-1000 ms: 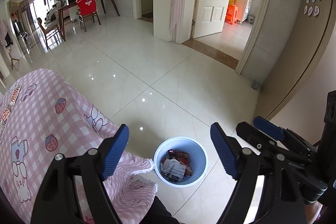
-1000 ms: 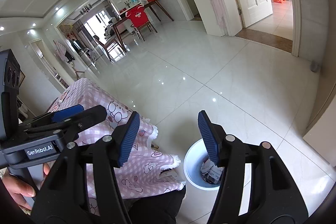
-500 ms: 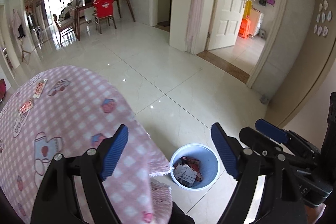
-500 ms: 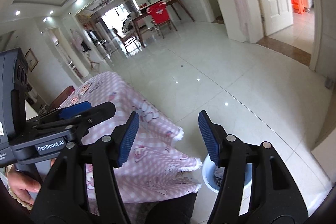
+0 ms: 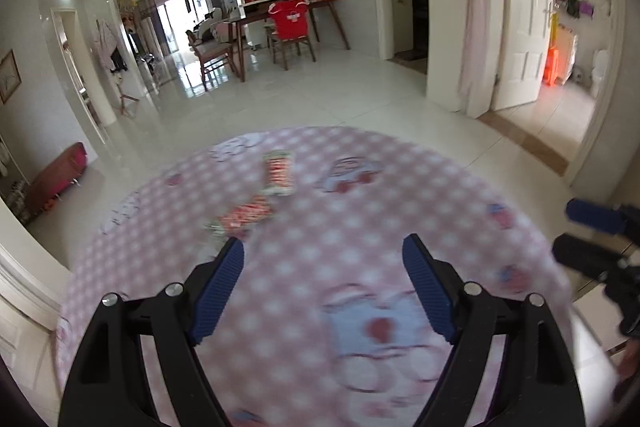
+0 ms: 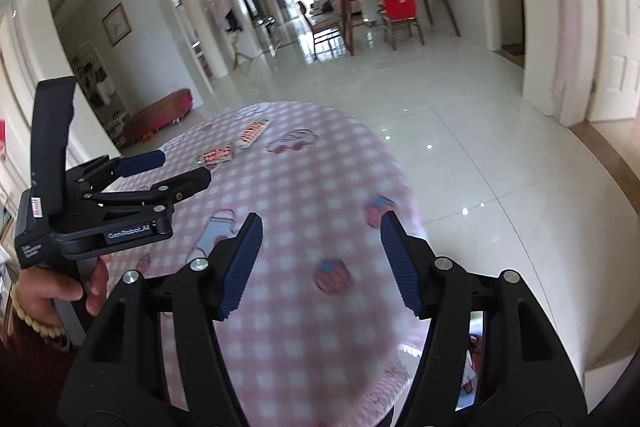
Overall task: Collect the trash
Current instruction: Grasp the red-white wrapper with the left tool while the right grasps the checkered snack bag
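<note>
Left gripper [image 5: 322,281]: jaws spread wide, nothing between them, above the near part of the pink checked cloth [image 5: 400,211]. Right gripper [image 6: 320,259]: jaws opening, likewise empty, over the cloth's right side. Two red-and-white wrappers [image 5: 245,213] [image 5: 279,173] lie flat on the far left of the cloth, just beside each other. You should expect them to be light, thin and crinkly, likely slick. Take the nearer one by a raised edge or end; a flat pinch may drag the soft cloth up with it.
</note>
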{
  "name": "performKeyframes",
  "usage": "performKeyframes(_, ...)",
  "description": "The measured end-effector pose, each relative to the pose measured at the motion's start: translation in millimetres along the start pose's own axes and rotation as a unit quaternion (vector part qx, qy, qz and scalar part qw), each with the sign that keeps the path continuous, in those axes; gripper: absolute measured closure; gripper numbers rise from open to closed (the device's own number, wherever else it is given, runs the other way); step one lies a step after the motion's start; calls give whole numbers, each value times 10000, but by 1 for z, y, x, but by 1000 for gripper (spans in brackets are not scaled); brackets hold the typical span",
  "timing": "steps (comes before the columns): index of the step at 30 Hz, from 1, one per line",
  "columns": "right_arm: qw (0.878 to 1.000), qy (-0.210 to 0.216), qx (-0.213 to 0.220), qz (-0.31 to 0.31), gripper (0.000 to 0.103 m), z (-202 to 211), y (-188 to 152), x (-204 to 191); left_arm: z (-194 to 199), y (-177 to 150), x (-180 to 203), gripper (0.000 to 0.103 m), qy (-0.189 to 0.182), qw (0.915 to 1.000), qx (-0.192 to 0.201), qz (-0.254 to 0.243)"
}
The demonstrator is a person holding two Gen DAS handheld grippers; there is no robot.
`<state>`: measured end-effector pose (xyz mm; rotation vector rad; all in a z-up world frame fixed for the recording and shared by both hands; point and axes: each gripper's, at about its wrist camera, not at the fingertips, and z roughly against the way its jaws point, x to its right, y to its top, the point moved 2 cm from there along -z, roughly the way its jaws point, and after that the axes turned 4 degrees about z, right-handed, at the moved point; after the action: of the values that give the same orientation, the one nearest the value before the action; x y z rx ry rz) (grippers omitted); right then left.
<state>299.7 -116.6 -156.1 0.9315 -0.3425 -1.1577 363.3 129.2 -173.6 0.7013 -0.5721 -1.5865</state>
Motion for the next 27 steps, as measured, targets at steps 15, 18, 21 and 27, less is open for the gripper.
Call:
performKeyframes(15, 9971, 296, -695, 16, 42, -135, 59, -46, -85, 4, -59, 47, -387, 9957, -296, -789)
performKeyframes(18, 9972, 269, -699, 34, 42, -146, 68, -52, -86, 9, -69, 74, -490, 9963, -263, -662)
performKeyframes(21, 9971, 231, -726, 11, 42, -160, 75, -56, -87, 10, -80, 86, -533, 9972, -284, -430)
performKeyframes(27, 9959, 229, -870, 8, 42, -185, 84, -65, -89, 11, -108, 99, -262, 9982, -373, 392)
